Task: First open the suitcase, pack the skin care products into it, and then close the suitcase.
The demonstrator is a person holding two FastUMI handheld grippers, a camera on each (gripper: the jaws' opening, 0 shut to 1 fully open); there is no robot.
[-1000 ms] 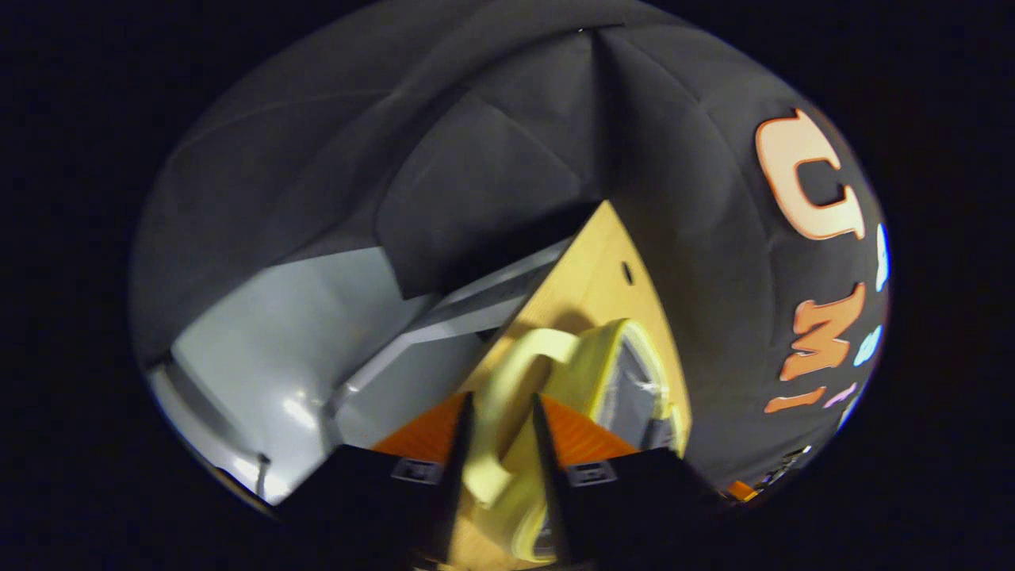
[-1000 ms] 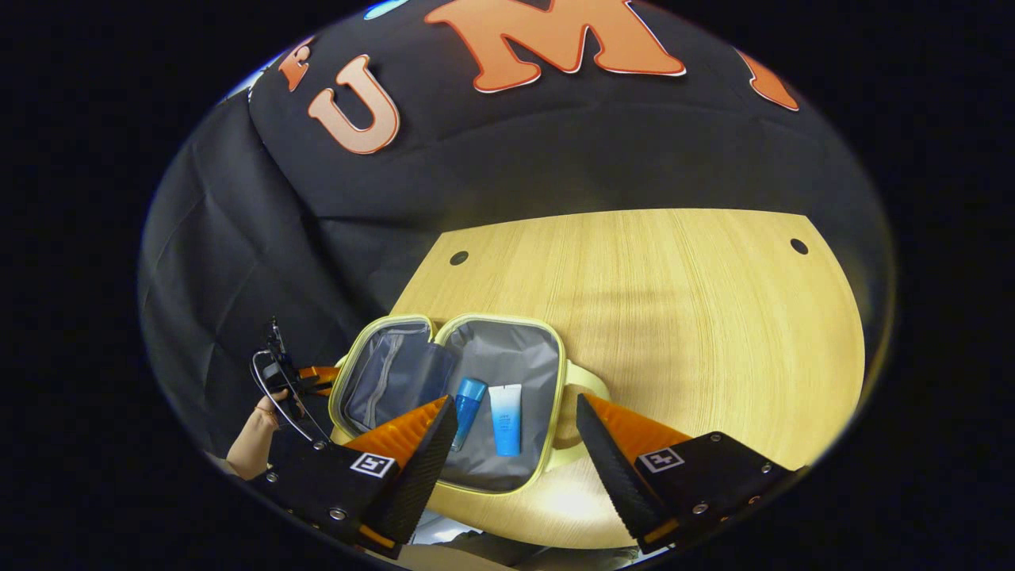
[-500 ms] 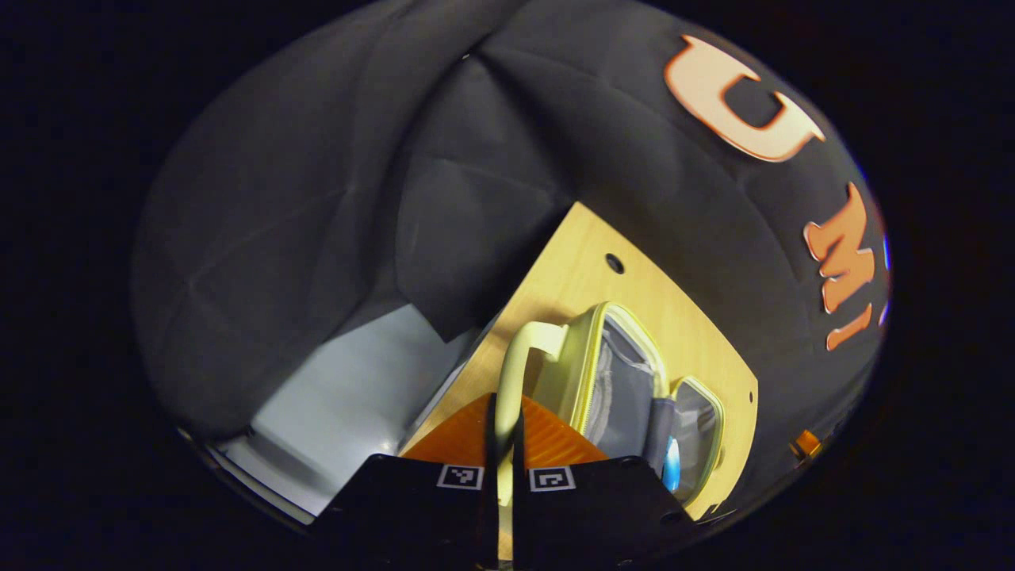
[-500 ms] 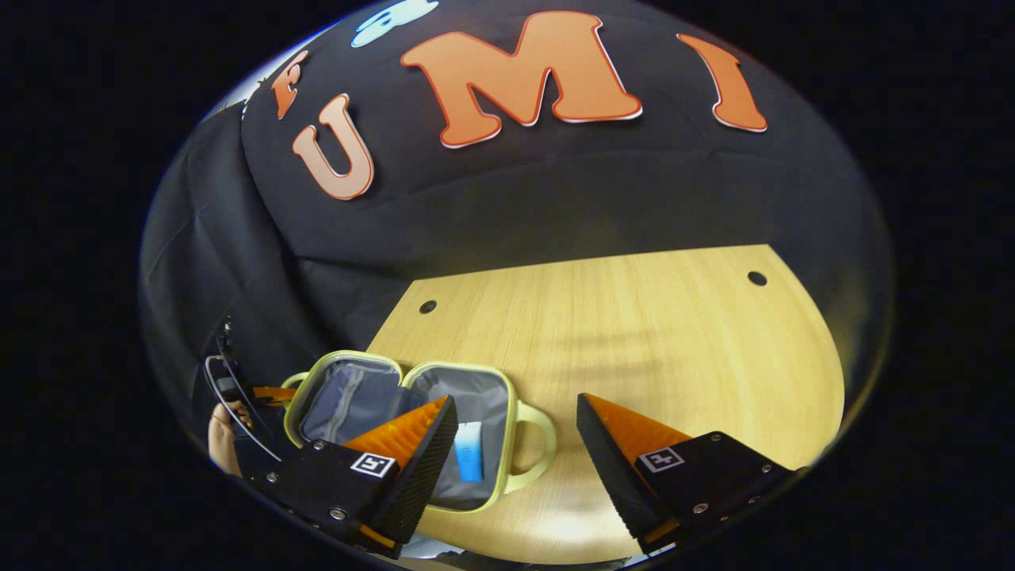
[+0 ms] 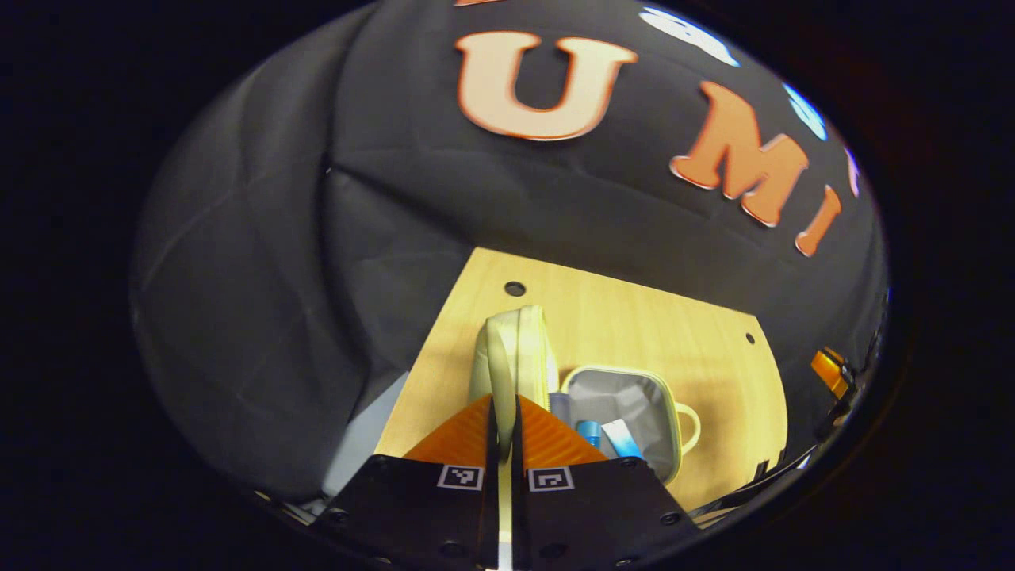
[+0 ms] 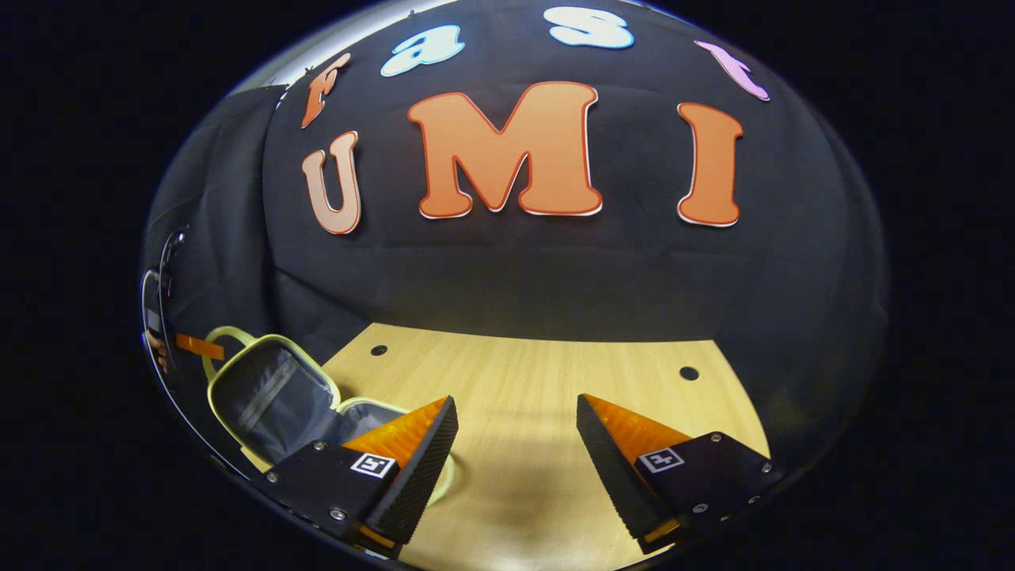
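In the left gripper view, the left gripper (image 5: 503, 424) pinches the pale yellow handle (image 5: 498, 373) of the suitcase lid (image 5: 519, 353), both fingers pressed on it, with the lid raised on edge near the desk's (image 5: 634, 325) left edge. Just right of it, the suitcase's grey-lined base (image 5: 626, 396) lies flat on the desk (a blue bottle (image 5: 589, 432) and a white-and-blue tube (image 5: 620, 438) inside).

In the right gripper view, the suitcase (image 6: 270, 396) sits at the desk's (image 6: 523, 381) left edge, and the right gripper (image 6: 515, 432) hangs wide and empty over bare wood to its right.
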